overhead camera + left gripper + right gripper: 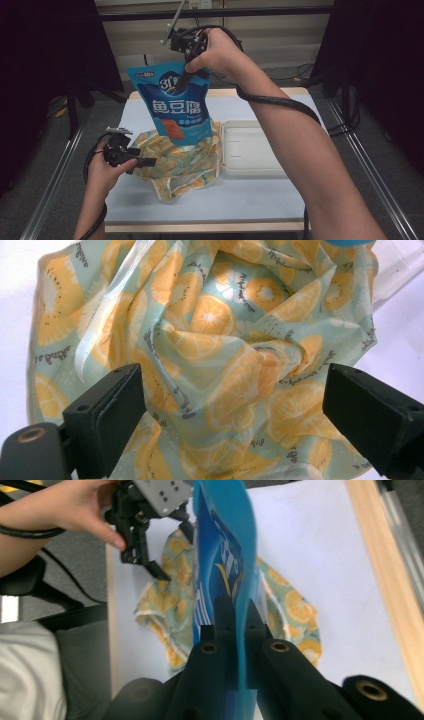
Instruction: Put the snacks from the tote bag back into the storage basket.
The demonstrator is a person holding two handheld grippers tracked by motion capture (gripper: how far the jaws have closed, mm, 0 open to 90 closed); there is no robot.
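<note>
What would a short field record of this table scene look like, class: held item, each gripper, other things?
held item: blue snack pouch, hanging upright above the table
right gripper: shut on the pouch's top edge
left gripper: open, jaws at the edge of the orange-slice print bag
bag: crumpled on the table, under the pouch
other: white lidded box, right of the bag
surface: white table

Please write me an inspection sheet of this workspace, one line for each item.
Surface: white table top with wooden edge.
Job's things: blue snack pouch hanging above orange-slice print bag, which lies crumpled.
Clutter: white lidded box beside the bag.
Grippers: right claw shut on the pouch's top; left claw open, at the bag's edge.
Cables: black cable over the right forearm.
Surroundings: dark curtains, grey floor.
</note>
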